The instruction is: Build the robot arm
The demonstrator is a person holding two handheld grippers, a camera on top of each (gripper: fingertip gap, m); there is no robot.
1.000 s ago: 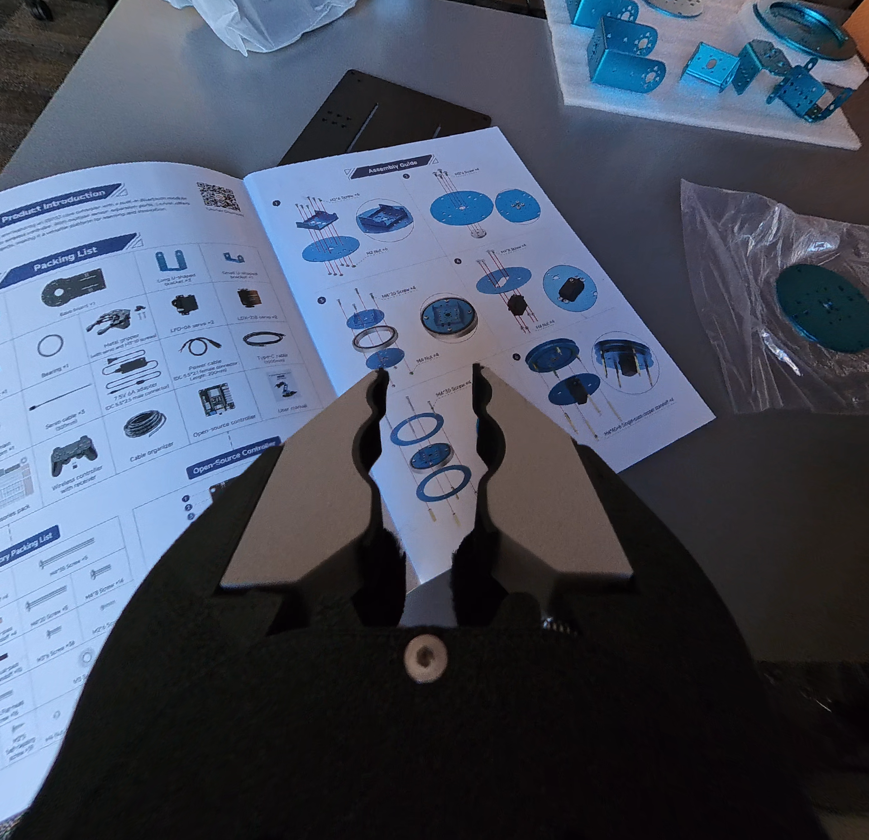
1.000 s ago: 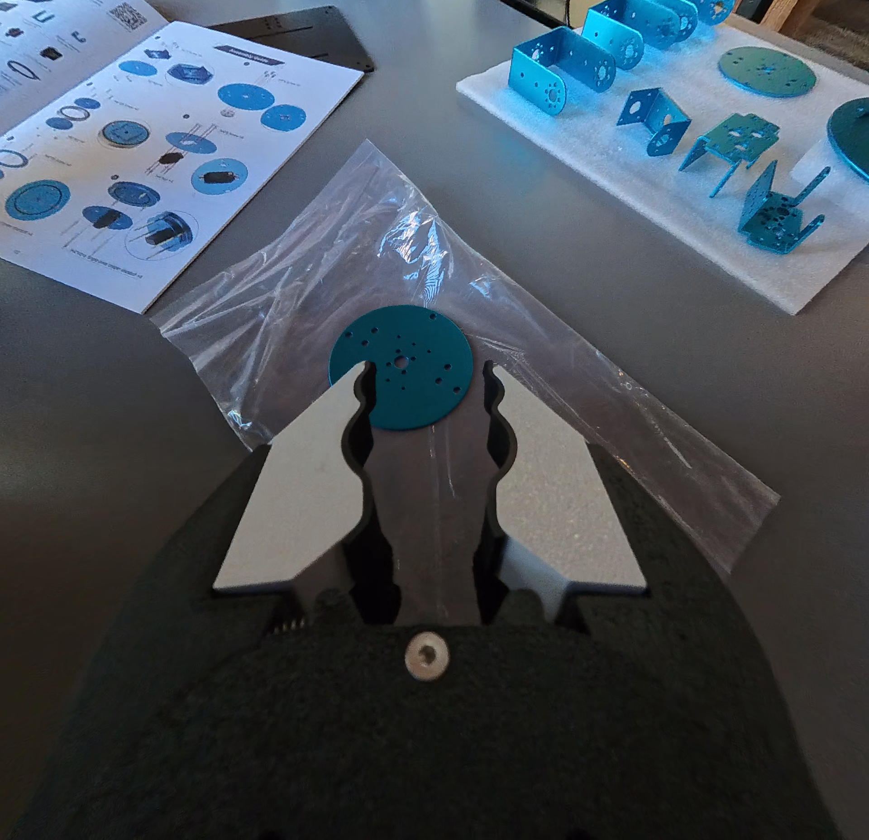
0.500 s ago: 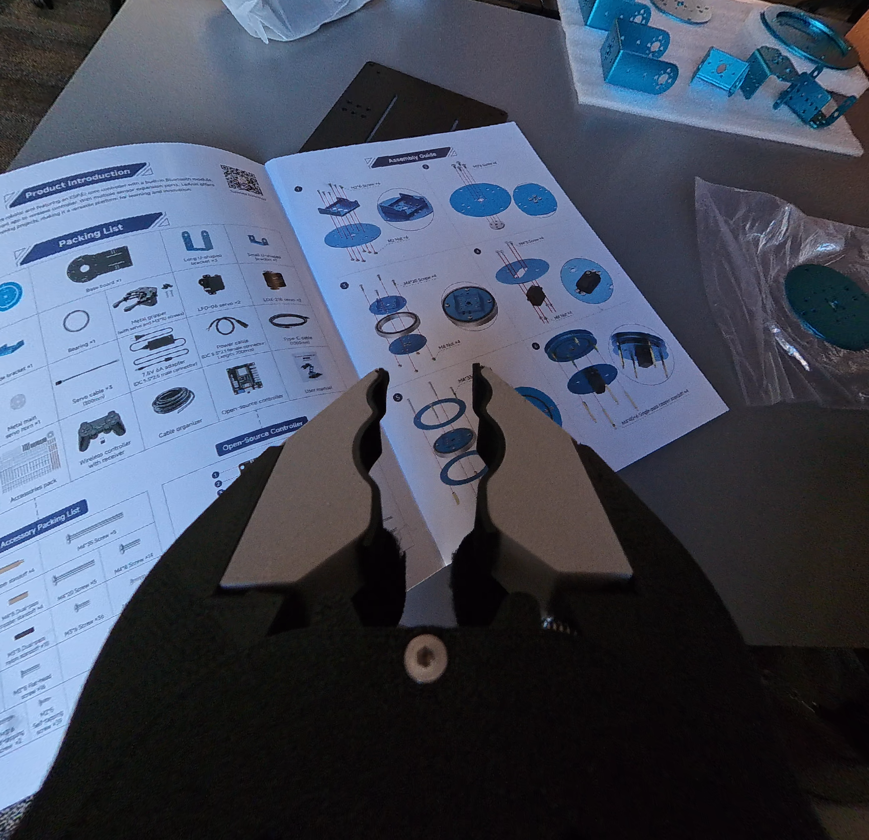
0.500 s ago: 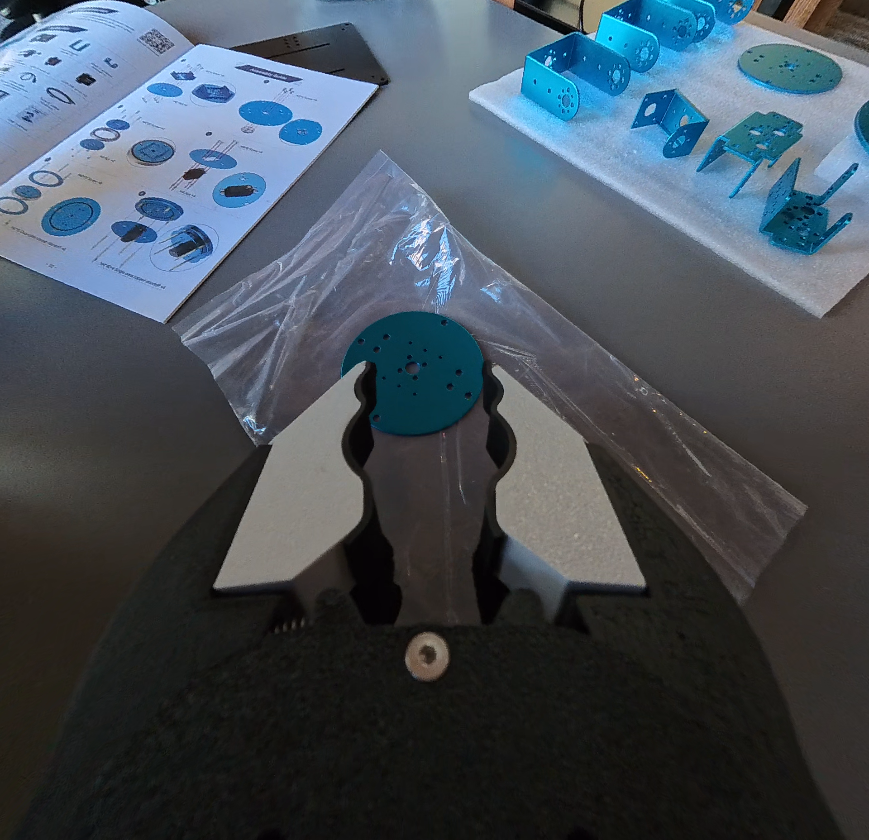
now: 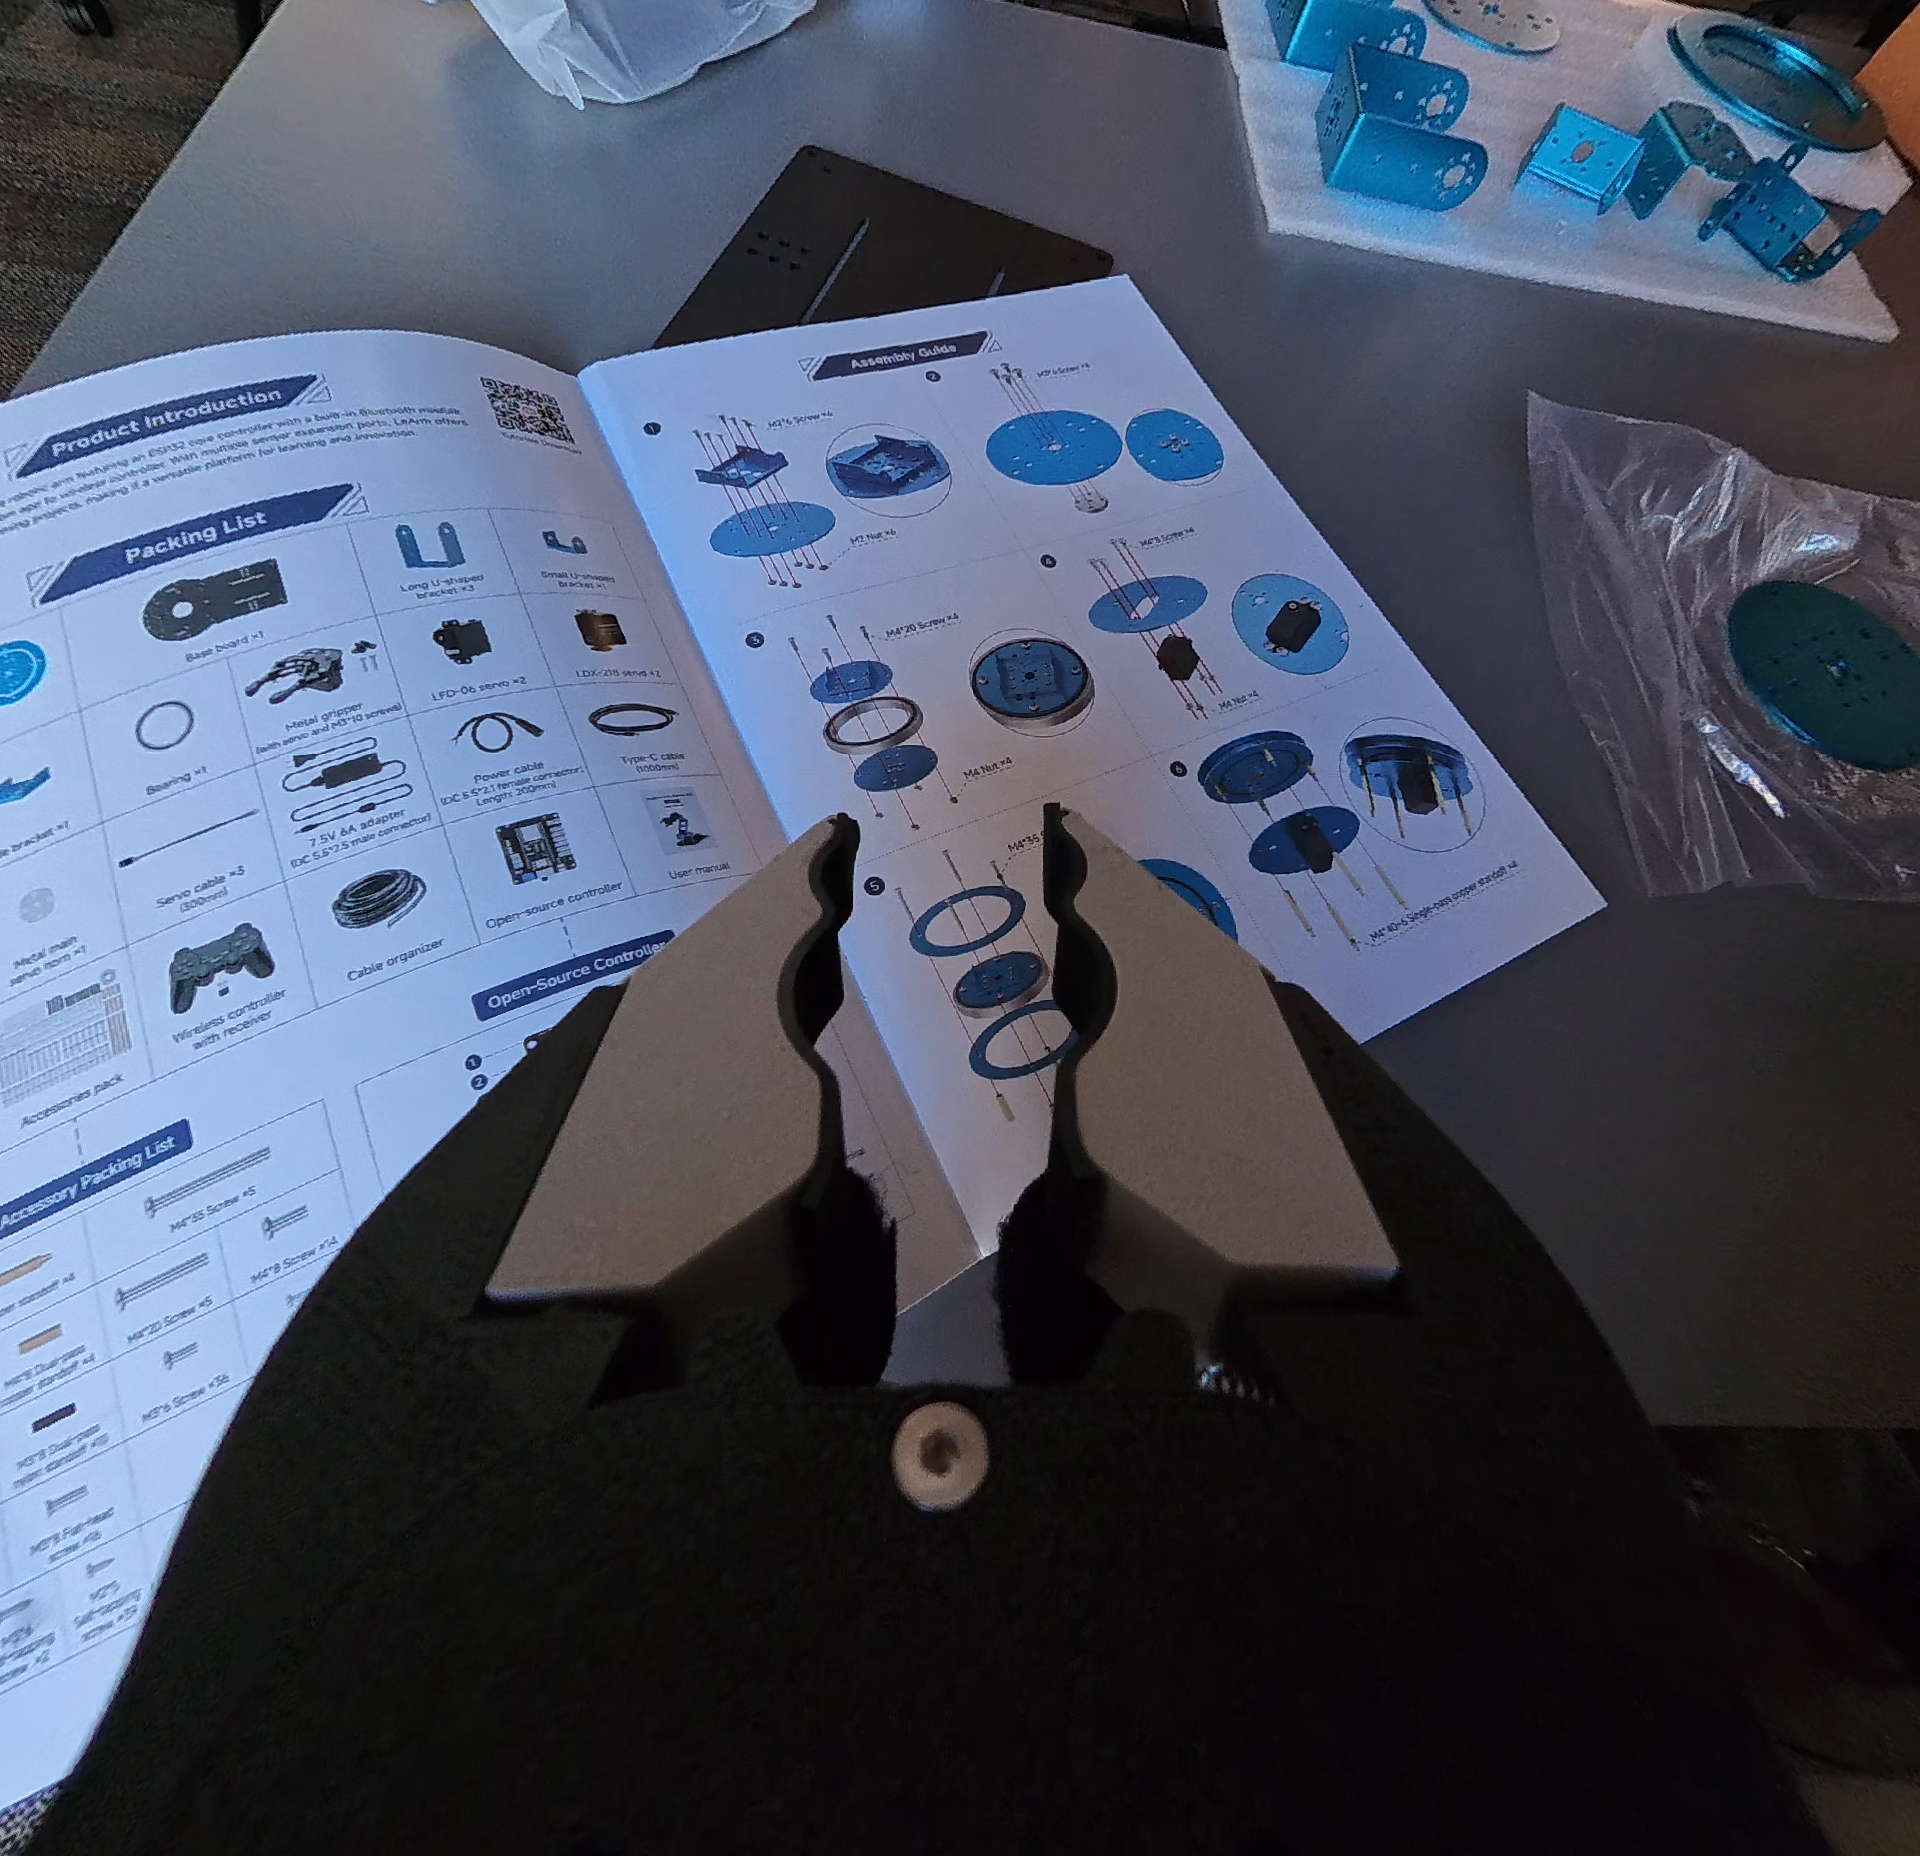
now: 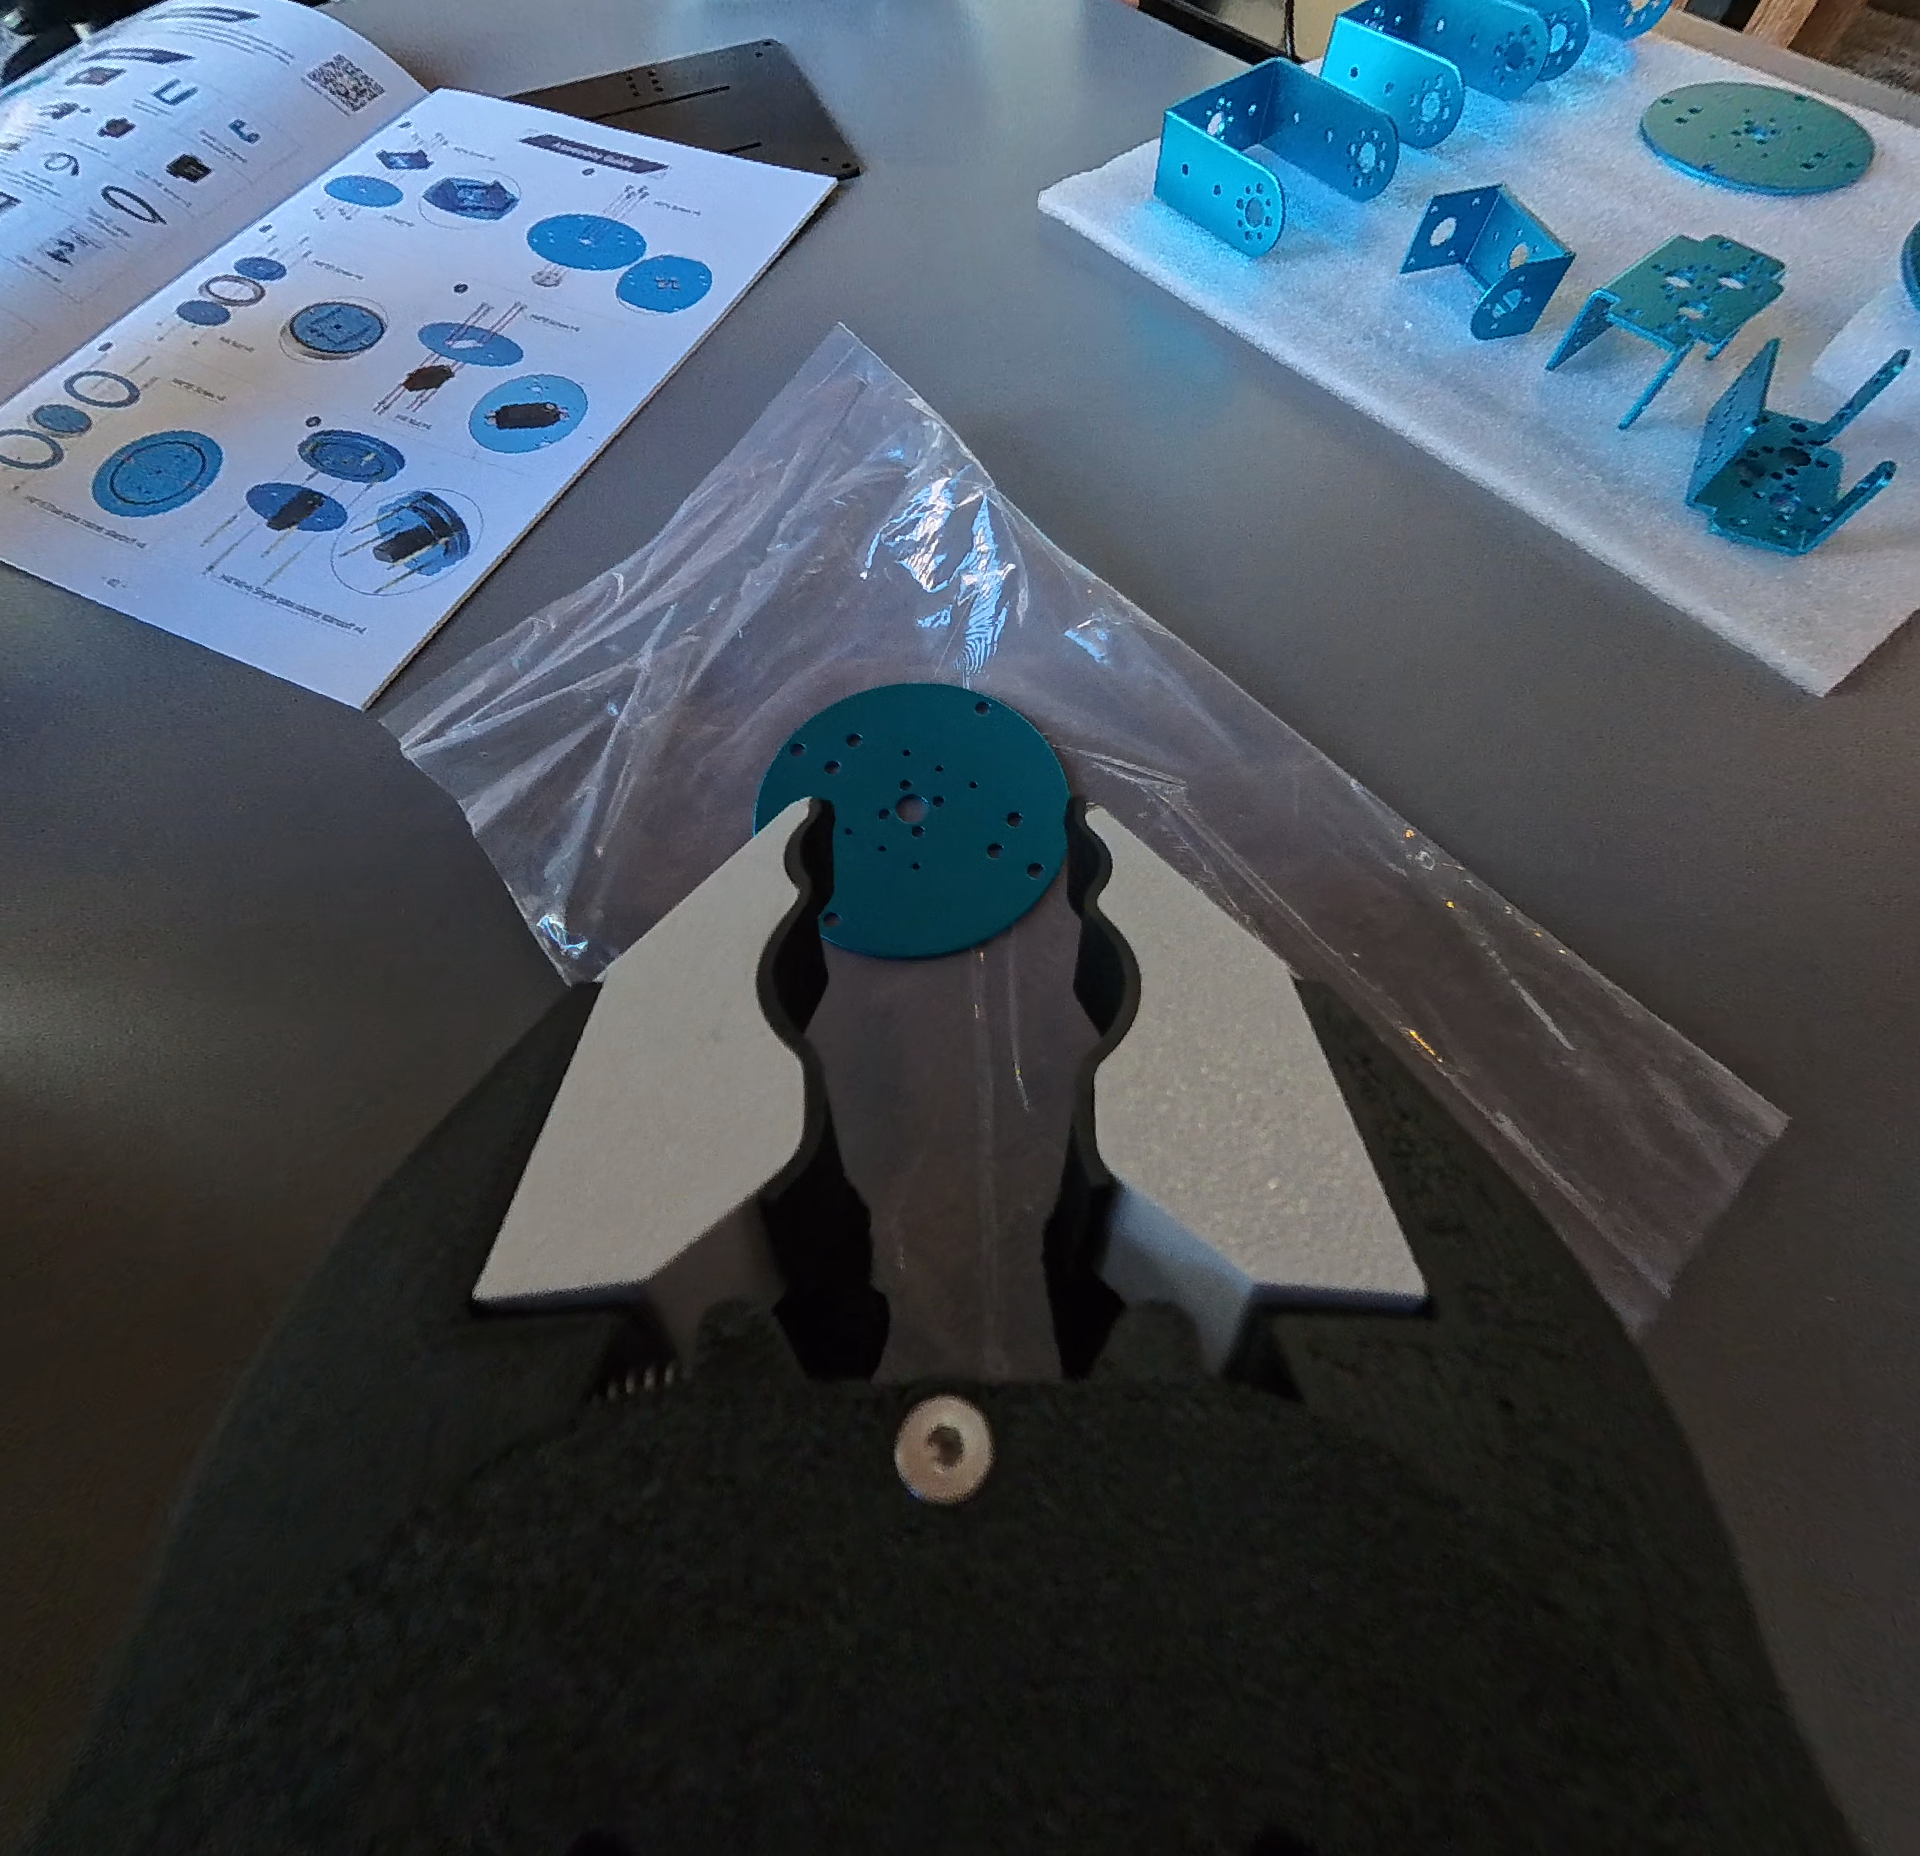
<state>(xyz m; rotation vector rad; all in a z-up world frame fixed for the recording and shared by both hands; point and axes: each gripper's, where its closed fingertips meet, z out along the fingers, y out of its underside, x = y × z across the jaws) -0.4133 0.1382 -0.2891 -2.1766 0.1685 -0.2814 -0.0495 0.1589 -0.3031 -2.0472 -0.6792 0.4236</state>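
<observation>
The open booklet point(image 5: 644, 663) bears printed headings, captions, numbers and a square code.

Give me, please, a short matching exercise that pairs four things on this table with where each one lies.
Things:
1. teal disc
2. black plate
3. U-shaped brackets
4. left gripper

Places:
A. on the white foam sheet
B. partly under the open booklet
C. on the clear plastic bag, at the open right gripper's fingertips
D. open above the booklet's right-hand page

Pairs: 1-C, 2-B, 3-A, 4-D
</observation>
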